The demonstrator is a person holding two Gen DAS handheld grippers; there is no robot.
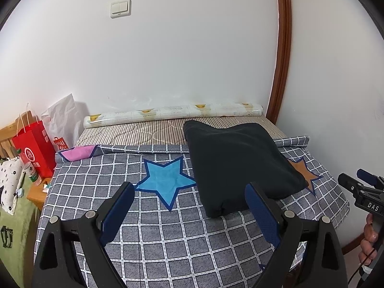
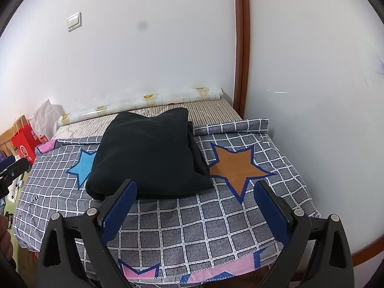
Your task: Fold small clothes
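Observation:
A dark navy garment (image 1: 237,160) lies folded into a thick rectangle on the grey checked sheet (image 1: 120,182) with stars. It also shows in the right wrist view (image 2: 148,153). My left gripper (image 1: 189,192) is open and empty, held above the sheet just in front of the garment's near left corner. My right gripper (image 2: 195,189) is open and empty, in front of the garment's near right edge. The right gripper also shows at the right edge of the left wrist view (image 1: 360,187).
A rolled patterned mat (image 1: 172,115) lies along the white wall at the back. A red paper bag (image 1: 33,148) and a white bag (image 1: 63,117) stand at the left. A wooden door frame (image 1: 280,48) rises at the right. The sheet's front edge (image 2: 192,268) hangs near me.

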